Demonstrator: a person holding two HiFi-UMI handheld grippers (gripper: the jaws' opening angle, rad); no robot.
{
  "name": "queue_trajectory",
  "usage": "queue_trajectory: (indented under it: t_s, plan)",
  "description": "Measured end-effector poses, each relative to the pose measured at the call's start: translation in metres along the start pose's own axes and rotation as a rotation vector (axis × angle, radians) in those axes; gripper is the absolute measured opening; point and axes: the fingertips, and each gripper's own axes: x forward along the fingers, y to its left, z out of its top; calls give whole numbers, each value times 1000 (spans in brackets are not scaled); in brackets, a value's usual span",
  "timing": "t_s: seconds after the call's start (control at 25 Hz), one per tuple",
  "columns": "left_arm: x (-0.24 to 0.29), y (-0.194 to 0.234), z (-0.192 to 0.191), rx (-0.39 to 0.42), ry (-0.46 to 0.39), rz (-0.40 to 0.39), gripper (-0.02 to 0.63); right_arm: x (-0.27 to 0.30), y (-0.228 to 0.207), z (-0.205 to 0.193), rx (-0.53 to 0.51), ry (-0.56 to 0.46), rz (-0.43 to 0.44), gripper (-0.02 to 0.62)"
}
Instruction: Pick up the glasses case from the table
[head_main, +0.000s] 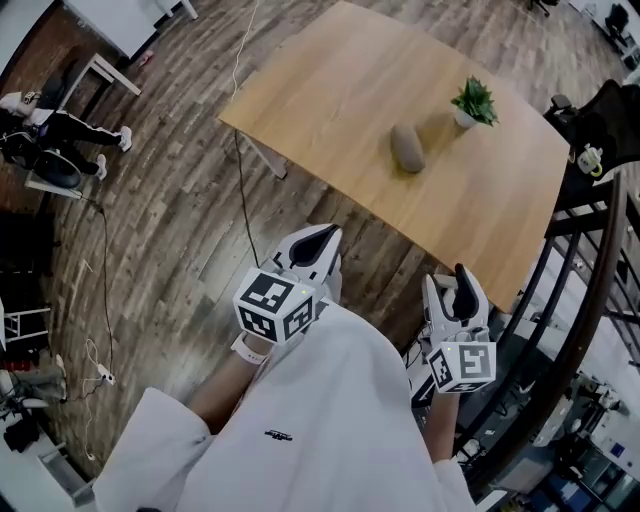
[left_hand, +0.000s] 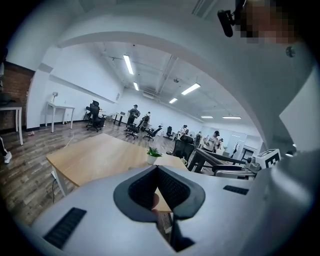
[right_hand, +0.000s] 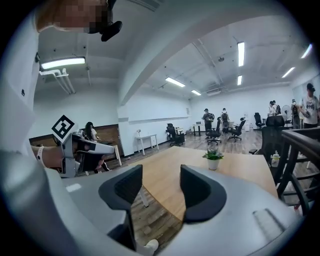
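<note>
The glasses case (head_main: 408, 147) is a grey-brown oval lying on the light wooden table (head_main: 330, 90), just left of a small potted plant (head_main: 474, 101). Both grippers hover over the wood floor short of the table's near edge, well apart from the case. My left gripper (head_main: 318, 240) has its dark pads meeting at the tips with nothing held; in the left gripper view (left_hand: 157, 169) they form a closed V. My right gripper (head_main: 462, 283) stands open, and the right gripper view (right_hand: 161, 176) shows a clear gap between the pads with the table (right_hand: 240, 167) beyond. The case is hidden in that view.
A black metal rack (head_main: 590, 250) stands right of the table's near corner, close to my right gripper. A cable (head_main: 243, 200) trails on the floor by the table leg. A person (head_main: 50, 130) sits far left. Office chairs and people stand far behind the plant (right_hand: 213, 157).
</note>
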Motion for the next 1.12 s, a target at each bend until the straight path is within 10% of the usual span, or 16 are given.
queue_trajectory:
  t_s: [0.56, 1.12]
  plan:
    - [76, 121, 61, -47, 9, -24, 2, 158, -17, 26, 6, 70, -47, 291]
    - [124, 138, 58, -55, 86, -101, 2, 210, -31, -1, 10, 179, -62, 334]
